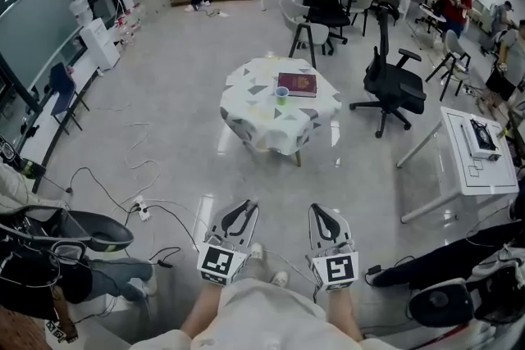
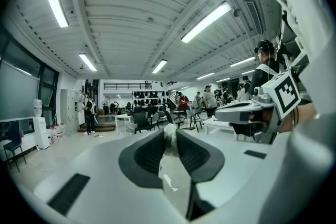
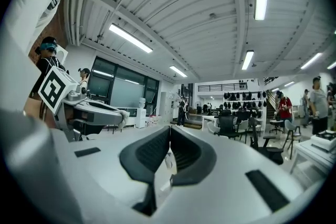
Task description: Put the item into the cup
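A small green cup (image 1: 281, 95) stands on a round table with a patterned white cloth (image 1: 246, 106), some way ahead of me. Both grippers are held low, close to my body and far short of the table. My left gripper (image 1: 246, 206) (image 2: 169, 131) is shut on a small white crumpled item (image 2: 169, 140). That item also shows as a pale tuft (image 3: 124, 119) at the left gripper's tip in the right gripper view. My right gripper (image 1: 318, 209) (image 3: 170, 131) is shut, jaws touching at the tip, with nothing visible between them.
A dark red book (image 1: 297, 84) lies beside the cup on the table. Black office chairs (image 1: 394, 82) stand to the table's right and behind it. A white desk (image 1: 476, 152) is at the right. Cables and a power strip (image 1: 139, 209) lie on the floor to my left.
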`<control>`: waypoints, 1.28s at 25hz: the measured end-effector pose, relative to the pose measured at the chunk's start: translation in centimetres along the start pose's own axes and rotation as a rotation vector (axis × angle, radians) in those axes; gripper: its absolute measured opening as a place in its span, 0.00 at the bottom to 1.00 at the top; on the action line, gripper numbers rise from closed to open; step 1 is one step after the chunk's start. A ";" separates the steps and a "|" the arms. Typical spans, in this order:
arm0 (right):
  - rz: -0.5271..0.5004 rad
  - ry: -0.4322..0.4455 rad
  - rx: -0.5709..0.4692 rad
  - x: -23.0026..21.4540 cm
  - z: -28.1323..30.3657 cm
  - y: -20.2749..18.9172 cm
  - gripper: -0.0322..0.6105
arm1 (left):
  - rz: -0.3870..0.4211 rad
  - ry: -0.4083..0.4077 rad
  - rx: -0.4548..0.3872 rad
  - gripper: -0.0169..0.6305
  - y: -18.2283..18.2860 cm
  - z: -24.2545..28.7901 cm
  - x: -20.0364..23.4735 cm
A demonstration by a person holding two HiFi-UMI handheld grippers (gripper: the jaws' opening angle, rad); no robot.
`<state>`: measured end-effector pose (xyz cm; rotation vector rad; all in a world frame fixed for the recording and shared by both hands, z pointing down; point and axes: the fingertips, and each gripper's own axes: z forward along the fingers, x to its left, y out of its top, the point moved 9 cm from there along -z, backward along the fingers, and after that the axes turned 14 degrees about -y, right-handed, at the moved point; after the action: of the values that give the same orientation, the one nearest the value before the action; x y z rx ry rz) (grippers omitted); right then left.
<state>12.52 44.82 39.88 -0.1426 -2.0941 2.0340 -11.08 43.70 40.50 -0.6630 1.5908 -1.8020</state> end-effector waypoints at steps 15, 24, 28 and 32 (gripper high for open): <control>-0.051 -0.045 0.041 0.6 7.2 -0.1 0.06 | -0.007 -0.048 -0.034 0.14 0.0 4.3 7.7; -0.071 -0.078 0.050 2.0 12.0 0.1 0.06 | -0.011 -0.085 -0.035 0.14 -0.3 6.3 13.2; -0.075 -0.097 0.073 2.9 13.4 -0.2 0.06 | -0.019 -0.110 -0.035 0.14 -1.1 6.7 14.9; -0.078 -0.114 0.087 3.8 14.6 -0.2 0.06 | -0.016 -0.125 -0.040 0.14 -0.8 6.6 16.7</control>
<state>5.57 31.41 40.13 0.0696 -2.0373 2.1282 -17.61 26.98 41.54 -0.7924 1.5455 -1.7094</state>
